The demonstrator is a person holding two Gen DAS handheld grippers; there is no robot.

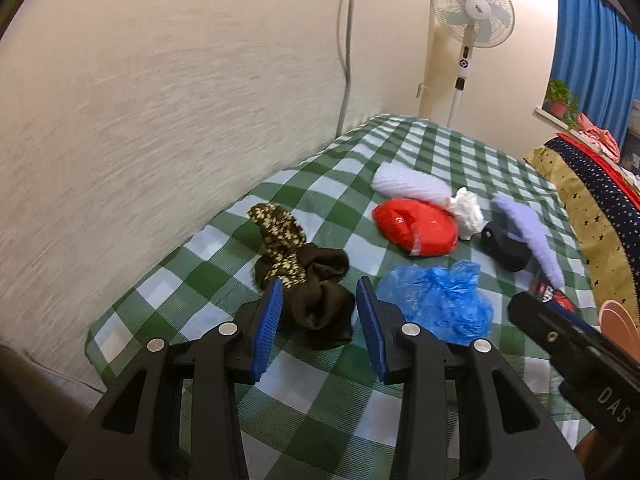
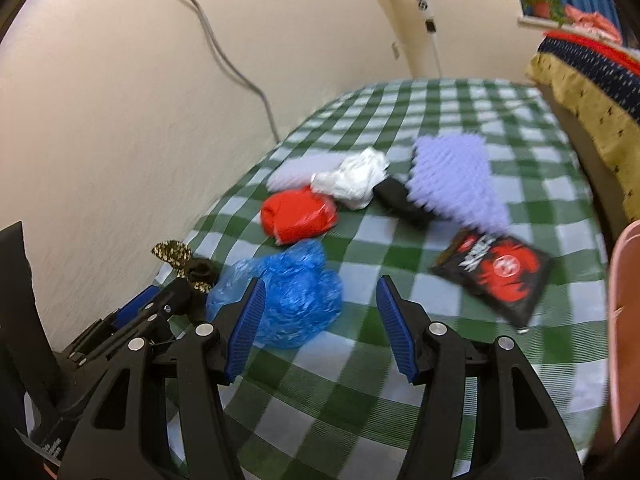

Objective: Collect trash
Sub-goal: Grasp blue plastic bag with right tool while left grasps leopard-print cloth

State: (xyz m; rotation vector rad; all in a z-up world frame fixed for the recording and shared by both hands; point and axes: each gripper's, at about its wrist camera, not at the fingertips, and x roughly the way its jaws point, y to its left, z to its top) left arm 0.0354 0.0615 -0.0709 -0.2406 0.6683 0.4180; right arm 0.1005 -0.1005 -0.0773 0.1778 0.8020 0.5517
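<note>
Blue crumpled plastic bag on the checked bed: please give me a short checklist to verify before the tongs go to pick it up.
1. Right tongs open and empty: ok.
2. Left tongs open and empty: ok.
3. Blue crumpled plastic bag lies free on the green-and-white checked sheet, nothing on top: ok.
4. Right tongs centred on the bag: not ok; the bag sits at their left finger.
5. Brown crumpled cloth clear of the bag: ok, a gap shows.
6. Sharp picture for aiming: not ok; the right wrist view is blurred.
</note>
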